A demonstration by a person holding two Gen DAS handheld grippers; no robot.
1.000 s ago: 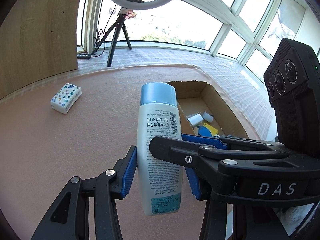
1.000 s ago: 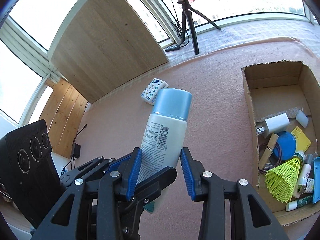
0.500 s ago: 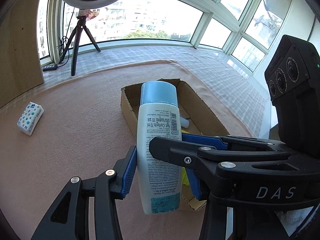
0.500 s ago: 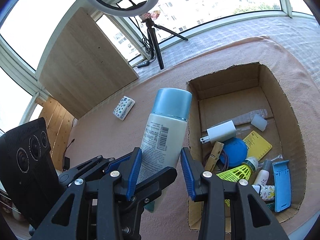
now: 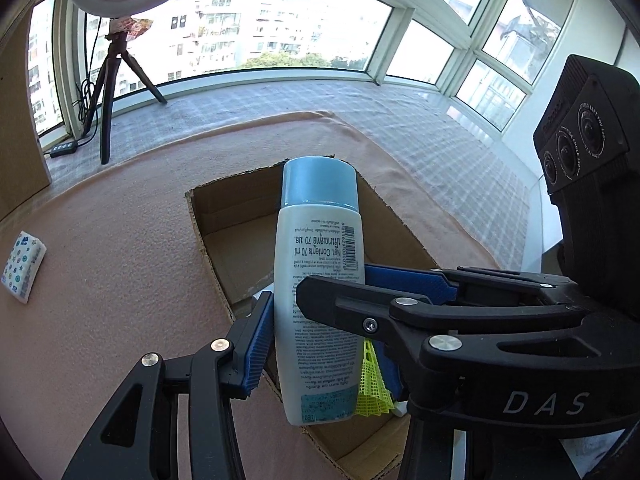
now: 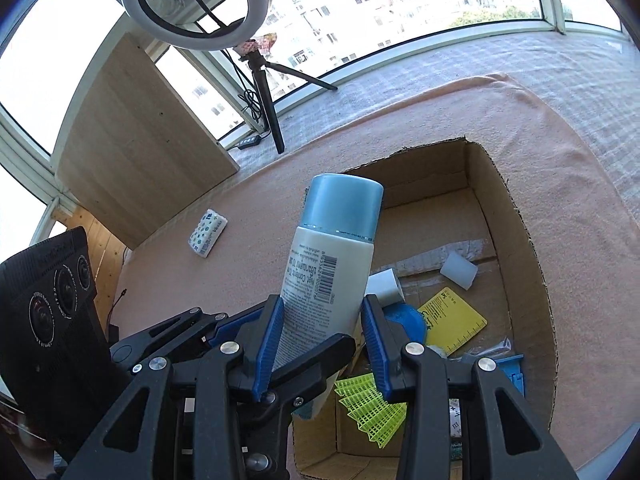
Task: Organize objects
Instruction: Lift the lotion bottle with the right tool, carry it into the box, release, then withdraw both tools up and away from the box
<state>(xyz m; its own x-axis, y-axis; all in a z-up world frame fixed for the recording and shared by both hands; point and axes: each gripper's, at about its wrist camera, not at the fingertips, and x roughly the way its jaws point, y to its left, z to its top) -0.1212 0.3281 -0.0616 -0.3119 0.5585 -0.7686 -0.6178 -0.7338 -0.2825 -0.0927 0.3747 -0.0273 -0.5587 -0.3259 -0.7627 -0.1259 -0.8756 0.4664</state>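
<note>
Bottle point(image 5: 318, 280), white body with a blue cap, is held cap-up over the open cardboard box point(image 5: 208, 216), clamped from two sides at once. Left gripper point(image 5: 316, 320) has its blue pads pressed on the bottle's lower body; right gripper point(image 6: 320, 324) is also closed on it, left pad flush, right pad at the bottle's edge, though contact there is hard to confirm through the fisheye. In the right wrist view the bottle leans left; in the left wrist view it reads near upright. Its base is partly hidden behind the left gripper's crossed finger in the right wrist view. Box contents are only partly visible: yellow-green shuttlecock point(image 6: 370, 404) mostly behind the fingers, yellow card point(image 6: 456, 322), blue round item point(image 6: 408, 320) half hidden, white charger block point(image 6: 384, 288) cut by the bottle, small translucent cap point(image 6: 459, 270), blue plastic piece point(image 6: 510, 368) at the right wall, and a small printed item at the bottom edge, too cropped to identify. The box sits on a pink cloth point(image 5: 100, 280) covering the surface. A tissue pack point(image 5: 22, 266) lies on the cloth well apart to the left of the box. Behind: ring light on tripod point(image 6: 264, 92), wood panel point(image 6: 136, 148), windows. No hand visible in either view.
</note>
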